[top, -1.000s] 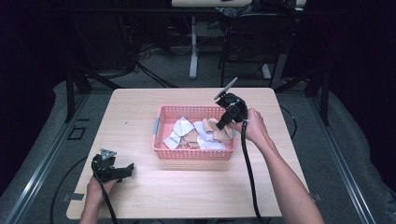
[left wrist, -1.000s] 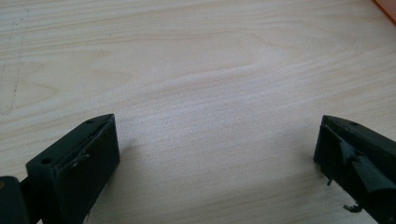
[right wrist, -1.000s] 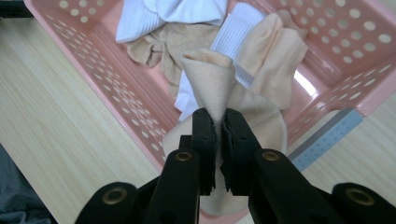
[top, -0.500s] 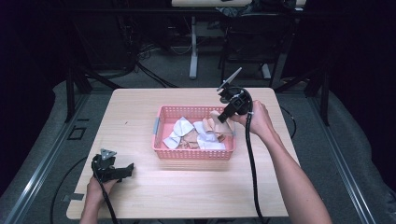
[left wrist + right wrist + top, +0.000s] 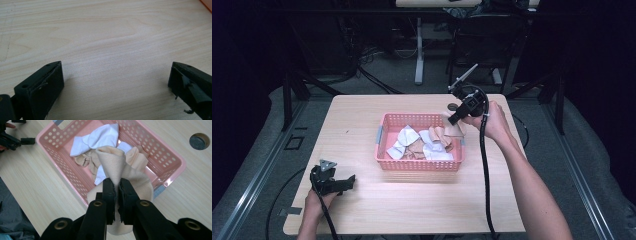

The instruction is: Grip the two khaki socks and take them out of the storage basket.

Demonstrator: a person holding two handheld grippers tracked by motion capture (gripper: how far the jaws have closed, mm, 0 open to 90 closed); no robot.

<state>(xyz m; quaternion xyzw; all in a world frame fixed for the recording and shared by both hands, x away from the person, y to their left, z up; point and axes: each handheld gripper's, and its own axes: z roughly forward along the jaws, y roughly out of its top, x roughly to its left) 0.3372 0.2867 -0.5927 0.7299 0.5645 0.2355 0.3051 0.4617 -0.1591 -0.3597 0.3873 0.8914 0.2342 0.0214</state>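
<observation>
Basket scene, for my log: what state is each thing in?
Basket: upright on the table, holding socks.
Beige sock: pinched, lifted over the basket's edge.
White socks: loose in the basket.
Right hand-held gripper: shut on the beige sock.
Left hand-held gripper: open, low over bare table.

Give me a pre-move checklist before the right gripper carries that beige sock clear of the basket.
1. Grip: right gripper has its jaws shut on the beige sock, cloth pinched between them. Ok.
2. Sock free of the pile: its lower end hangs over the pink basket near the other socks; whether it snags them, cannot tell.
3. One sock only: just beige cloth shows between the jaws. Ok.
4. White socks lie inside the basket. Ok.
5. Left gripper rests open on the table, apart from the basket, out of the way. Ok.
6. Landing spot: bare wood right of the basket. Ok.
</observation>
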